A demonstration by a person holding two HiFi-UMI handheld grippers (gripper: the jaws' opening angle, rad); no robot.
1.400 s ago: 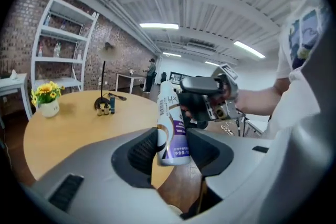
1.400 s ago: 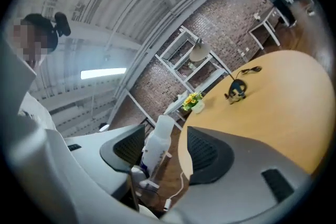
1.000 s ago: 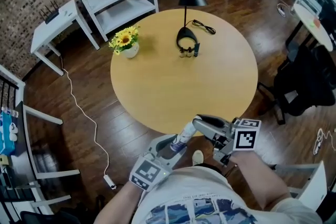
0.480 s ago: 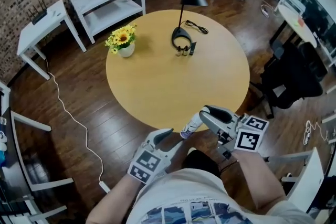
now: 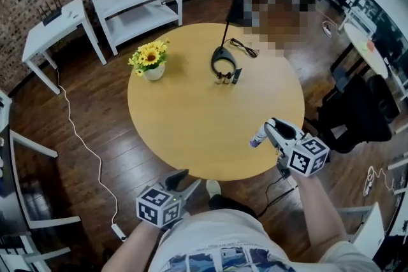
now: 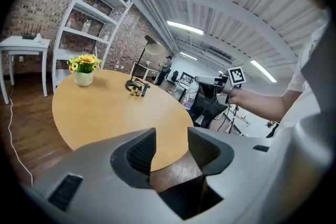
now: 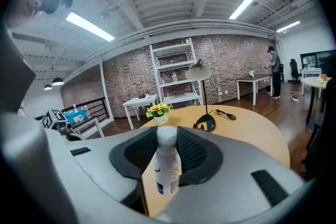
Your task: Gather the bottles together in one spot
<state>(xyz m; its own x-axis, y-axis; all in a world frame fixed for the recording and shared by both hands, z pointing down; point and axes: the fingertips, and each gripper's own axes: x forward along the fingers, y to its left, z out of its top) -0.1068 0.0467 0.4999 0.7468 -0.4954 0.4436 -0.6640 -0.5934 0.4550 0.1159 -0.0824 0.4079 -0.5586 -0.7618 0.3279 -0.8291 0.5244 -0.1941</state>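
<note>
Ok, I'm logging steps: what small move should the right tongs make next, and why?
Probably carry the bottle across the table toward the small bottles by the lamp base. The right tongs are shut on that bottle at the near edge, far from the others; the left tongs are open and empty.

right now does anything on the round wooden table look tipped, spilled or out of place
Nothing stands out. The small bottles stand upright by the black lamp base, the pot of yellow flowers is upright, nothing spilled. The white plastic bottle is clamped in the right gripper.
</note>
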